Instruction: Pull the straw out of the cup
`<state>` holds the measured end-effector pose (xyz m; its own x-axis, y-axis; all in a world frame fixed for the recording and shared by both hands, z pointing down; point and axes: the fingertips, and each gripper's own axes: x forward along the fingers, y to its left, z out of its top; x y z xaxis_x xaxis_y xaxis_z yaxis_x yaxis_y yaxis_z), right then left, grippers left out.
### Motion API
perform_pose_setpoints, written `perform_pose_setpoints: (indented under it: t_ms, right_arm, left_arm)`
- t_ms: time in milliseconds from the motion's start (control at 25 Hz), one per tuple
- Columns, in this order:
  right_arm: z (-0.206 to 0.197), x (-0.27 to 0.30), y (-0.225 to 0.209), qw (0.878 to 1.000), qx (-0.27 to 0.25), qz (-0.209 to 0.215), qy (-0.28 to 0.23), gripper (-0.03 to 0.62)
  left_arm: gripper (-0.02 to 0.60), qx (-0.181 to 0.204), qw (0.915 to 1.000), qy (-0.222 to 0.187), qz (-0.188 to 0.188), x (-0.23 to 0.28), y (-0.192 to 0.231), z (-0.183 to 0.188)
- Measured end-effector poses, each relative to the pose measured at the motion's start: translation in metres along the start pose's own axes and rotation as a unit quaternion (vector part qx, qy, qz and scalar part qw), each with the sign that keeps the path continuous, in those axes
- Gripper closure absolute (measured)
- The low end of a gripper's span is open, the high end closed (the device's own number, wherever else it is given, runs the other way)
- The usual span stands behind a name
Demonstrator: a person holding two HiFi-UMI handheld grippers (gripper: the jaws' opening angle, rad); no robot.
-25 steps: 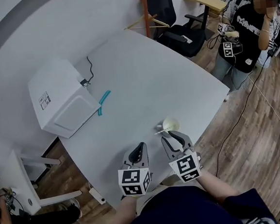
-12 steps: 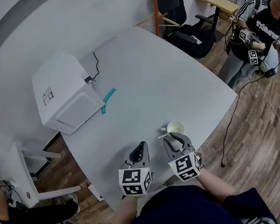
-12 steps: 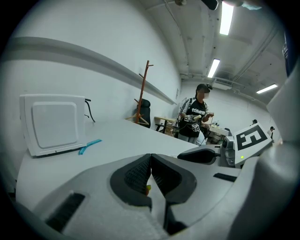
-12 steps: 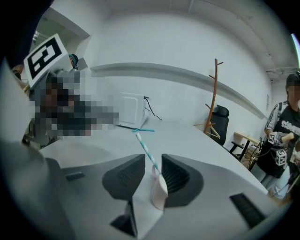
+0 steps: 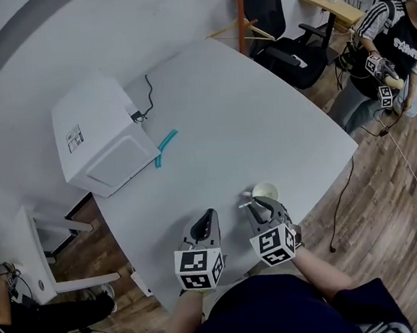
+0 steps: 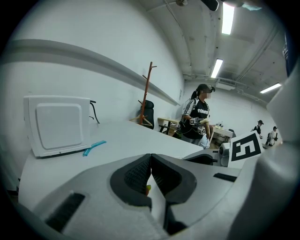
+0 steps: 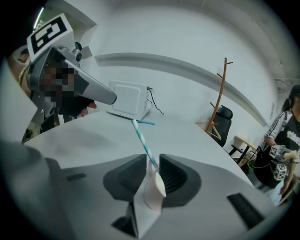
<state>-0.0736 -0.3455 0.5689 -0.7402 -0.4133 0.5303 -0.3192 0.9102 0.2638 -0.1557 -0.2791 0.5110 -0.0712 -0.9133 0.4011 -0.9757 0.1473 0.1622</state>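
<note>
The right tongs (image 7: 151,159) are clamped on the white paper cup (image 7: 151,192). Its wall looks squeezed in the narrow gap between the pads, though how deeply it is creased is hard to tell. The teal-and-white striped straw (image 7: 140,133) rises from the cup between those pads. Its long axis slants up, forward and to the left, with the free end well clear of the jaw tips. In the head view the cup sits at the near edge of the pale surface (image 5: 226,124), right at the tip of the right tongs. The exposed straw pokes out of it leftward, towards the left tongs (image 5: 208,217). The left tongs have their pads together and hold nothing. They rest just beside the right tongs on the left, a little nearer the person than the straw's free end. That makes the left hand the nearer free one, since the right is taken up with steadying the cup. The coming move likely calls for the left tongs to part, reach forward and rightward to the bare stretch of straw above the cup, and close across its width. The draw should then follow the straw's own slant, up and to the left. A sideways tug could kink the straw or drag the light cup out of its clamp.
</note>
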Motion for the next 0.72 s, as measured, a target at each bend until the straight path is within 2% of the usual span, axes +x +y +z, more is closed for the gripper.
perform_pose_setpoints:
  t_ms: [120, 400, 720]
  right_arm:
    - [-0.001, 0.0, -0.003, 1.0, -0.007, -0.008, 0.002, 0.526]
    - [0.004, -0.004, -0.014, 0.999, -0.022, -0.035, -0.013, 0.545]
    - [0.009, -0.015, -0.027, 0.998, -0.012, -0.058, -0.025, 0.551]
  left_arm:
    - [0.561, 0.0, 1.0, 0.0, 0.0, 0.0, 0.001, 0.0]
    - [0.561, 0.006, 1.0, 0.0, -0.007, 0.002, -0.002, 0.002]
    - [0.561, 0.012, 0.9998, -0.004, -0.018, 0.002, -0.011, 0.006]
